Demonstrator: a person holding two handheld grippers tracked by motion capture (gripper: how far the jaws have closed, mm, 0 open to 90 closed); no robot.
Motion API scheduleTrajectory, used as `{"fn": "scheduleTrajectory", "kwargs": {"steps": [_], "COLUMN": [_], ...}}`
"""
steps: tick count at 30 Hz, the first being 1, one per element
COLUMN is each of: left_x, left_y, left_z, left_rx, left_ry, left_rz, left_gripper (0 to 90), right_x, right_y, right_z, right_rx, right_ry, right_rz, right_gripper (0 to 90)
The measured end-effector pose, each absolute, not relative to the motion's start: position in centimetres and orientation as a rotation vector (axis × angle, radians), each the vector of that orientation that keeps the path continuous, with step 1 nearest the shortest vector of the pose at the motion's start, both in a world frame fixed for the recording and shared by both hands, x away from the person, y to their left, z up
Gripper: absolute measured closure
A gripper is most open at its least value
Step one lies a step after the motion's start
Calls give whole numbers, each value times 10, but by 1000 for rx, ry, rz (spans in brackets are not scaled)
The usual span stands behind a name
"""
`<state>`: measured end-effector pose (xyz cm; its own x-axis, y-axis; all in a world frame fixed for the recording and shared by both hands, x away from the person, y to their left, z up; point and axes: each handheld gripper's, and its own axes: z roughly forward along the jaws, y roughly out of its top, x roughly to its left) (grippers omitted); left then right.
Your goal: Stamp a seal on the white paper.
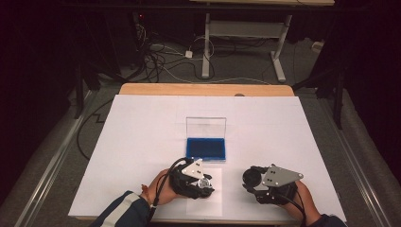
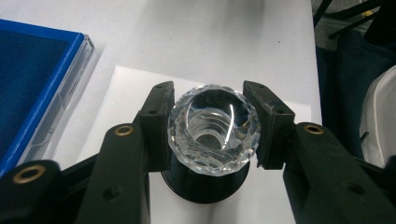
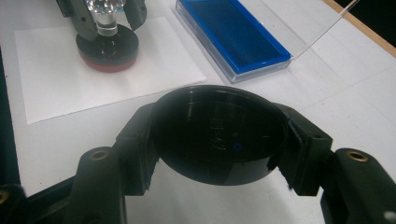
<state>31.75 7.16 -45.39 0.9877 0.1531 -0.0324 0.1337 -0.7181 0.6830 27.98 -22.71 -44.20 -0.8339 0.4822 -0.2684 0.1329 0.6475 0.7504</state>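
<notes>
A faceted clear crystal knob (image 2: 214, 128) stands on a round black base (image 2: 208, 186) with a red underside (image 3: 108, 64). My left gripper (image 2: 208, 100) is shut on the knob's head, one jaw on each side. The base rests on a small white paper square (image 1: 204, 196) near the table's front edge. To its right, my right gripper (image 3: 217, 121) is shut on a round black cap (image 3: 218, 135) and holds it just above the table. In the high view the left gripper (image 1: 202, 183) and right gripper (image 1: 251, 178) sit side by side, about a hand's width apart.
A blue-lined case (image 1: 205, 147) with its clear lid (image 1: 205, 126) standing upright lies at the middle of the table, just beyond the left gripper. A large white sheet (image 1: 142, 142) covers the tabletop. Cables and a desk frame (image 1: 246, 42) are on the floor beyond.
</notes>
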Motion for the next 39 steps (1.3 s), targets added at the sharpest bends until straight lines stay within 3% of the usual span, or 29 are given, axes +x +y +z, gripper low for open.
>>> {"fn": "scheduleTrajectory", "kwargs": {"steps": [39], "left_x": [315], "left_y": [68], "left_z": [-451], "left_rx": [2432], "left_ry": [175], "left_rz": [80], "left_gripper": [540], "right_x": [279], "right_y": [-227], "right_z": [-442], "right_rx": [473], "right_ry": [2426], "right_rz": [1058], "right_gripper": [382]}}
